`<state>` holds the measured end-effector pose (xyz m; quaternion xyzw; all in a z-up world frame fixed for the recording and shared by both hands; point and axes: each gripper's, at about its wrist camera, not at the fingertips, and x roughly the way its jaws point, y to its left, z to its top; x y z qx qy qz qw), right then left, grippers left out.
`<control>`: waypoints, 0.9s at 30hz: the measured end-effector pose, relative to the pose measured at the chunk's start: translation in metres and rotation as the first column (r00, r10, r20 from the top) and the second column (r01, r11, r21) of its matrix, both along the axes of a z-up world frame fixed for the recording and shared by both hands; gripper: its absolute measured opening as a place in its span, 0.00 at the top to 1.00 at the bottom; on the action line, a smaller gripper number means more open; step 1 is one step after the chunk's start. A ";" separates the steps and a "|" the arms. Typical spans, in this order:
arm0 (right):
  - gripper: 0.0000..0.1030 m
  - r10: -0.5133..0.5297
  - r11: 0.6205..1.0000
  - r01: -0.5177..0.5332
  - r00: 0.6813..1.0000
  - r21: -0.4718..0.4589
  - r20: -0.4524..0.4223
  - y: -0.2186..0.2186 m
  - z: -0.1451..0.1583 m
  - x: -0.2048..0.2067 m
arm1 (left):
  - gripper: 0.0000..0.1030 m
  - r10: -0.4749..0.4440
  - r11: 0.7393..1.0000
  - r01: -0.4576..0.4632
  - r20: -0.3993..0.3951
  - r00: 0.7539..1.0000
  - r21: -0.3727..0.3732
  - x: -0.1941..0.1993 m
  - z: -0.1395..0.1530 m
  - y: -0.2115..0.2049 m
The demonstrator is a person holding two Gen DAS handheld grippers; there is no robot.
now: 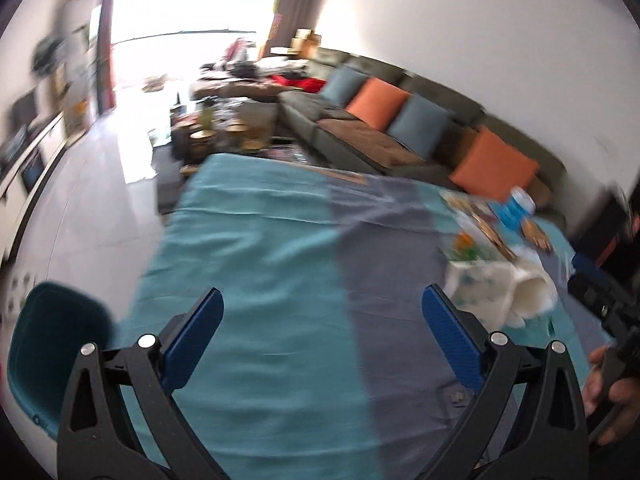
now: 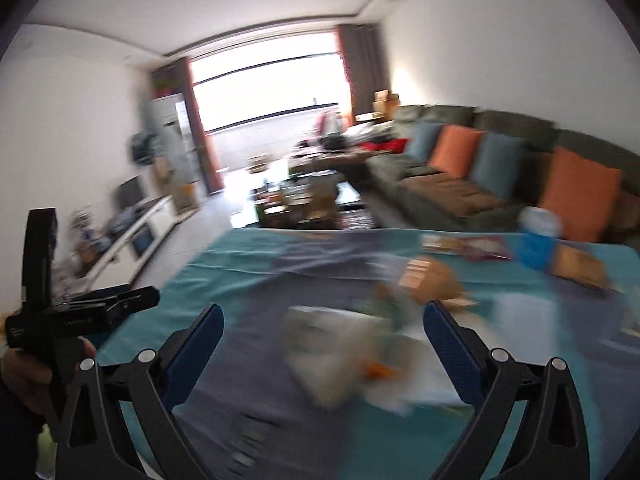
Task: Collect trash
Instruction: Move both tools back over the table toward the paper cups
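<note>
Table (image 1: 248,240): lying under a teal and grey cloth, bare across its left and middle. Teal chair (image 1: 52,352) standing at its near left; sofa (image 1: 360,132) with orange and blue cushions sitting beyond its far right.

Trash (image 1: 492,280): lying bunched on the right side of the table. The pile is showing white crumpled paper or bags, printed wrappers and a blue-and-white container (image 2: 538,240) at the far right. Motion blur is hiding finer detail.

Left gripper (image 1: 322,336): hovering over the bare cloth, fingers spread wide, carrying nothing.

Right gripper (image 2: 322,344): pointing at the near edge of the trash (image 2: 344,352), fingers spread wide, nothing between them; a pale crumpled piece is lying just ahead of the gap.

Progress: nothing is looking collected yet. No bin or bag for the trash is showing in either view. All pieces appear to be waiting for pickup; the right gripper seems best placed for the first grasp.
</note>
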<state>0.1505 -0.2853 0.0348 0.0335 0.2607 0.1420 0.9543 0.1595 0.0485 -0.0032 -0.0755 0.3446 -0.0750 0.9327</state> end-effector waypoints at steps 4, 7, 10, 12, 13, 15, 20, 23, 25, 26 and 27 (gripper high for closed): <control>0.06 -0.118 0.992 0.120 0.992 -0.038 0.036 -0.038 -0.008 -0.030 | 0.05 -0.089 0.996 0.089 0.017 0.996 0.029 -0.008 -0.003 -0.056; 0.06 -0.164 0.985 0.164 0.986 -0.042 0.020 -0.063 -0.016 -0.035 | 0.05 -0.144 0.988 0.142 0.034 0.989 0.062 -0.016 -0.008 -0.091; 0.06 -0.195 0.980 0.194 0.981 -0.043 -0.001 -0.083 -0.027 -0.041 | 0.05 -0.165 0.984 0.161 0.048 0.985 0.082 -0.027 -0.013 -0.105; 0.06 -0.201 0.979 0.201 0.979 -0.043 -0.008 -0.087 -0.028 -0.039 | 0.05 -0.180 0.980 0.174 0.052 0.982 0.100 -0.034 -0.015 -0.112; 0.06 -0.203 0.978 0.203 0.979 -0.046 -0.011 -0.088 -0.028 -0.041 | 0.05 -0.167 0.981 0.159 0.058 0.984 0.110 -0.037 -0.017 -0.116; 0.06 -0.206 0.978 0.205 0.978 -0.047 -0.013 -0.090 -0.030 -0.041 | 0.05 -0.161 0.982 0.154 0.063 0.985 0.106 -0.040 -0.020 -0.118; 0.06 -0.182 0.982 0.182 0.983 -0.042 -0.013 -0.085 -0.028 -0.037 | 0.05 -0.172 0.979 0.165 0.054 0.984 0.116 -0.034 -0.026 -0.126; 0.06 -0.166 0.985 0.166 0.986 -0.041 -0.011 -0.079 -0.025 -0.034 | 0.05 -0.191 0.975 0.183 0.050 0.980 0.129 -0.032 -0.026 -0.132; 0.06 -0.162 0.986 0.161 0.987 -0.045 -0.018 -0.078 -0.027 -0.031 | 0.05 -0.202 0.971 0.193 0.047 0.978 0.142 -0.030 -0.027 -0.136; 0.06 -0.160 0.986 0.159 0.987 -0.044 -0.022 -0.077 -0.027 -0.029 | 0.05 -0.207 0.969 0.198 0.046 0.977 0.146 -0.027 -0.027 -0.139; 0.06 -0.152 0.988 0.151 0.988 -0.039 -0.027 -0.076 -0.026 -0.028 | 0.05 -0.211 0.968 0.202 0.042 0.977 0.150 -0.024 -0.028 -0.140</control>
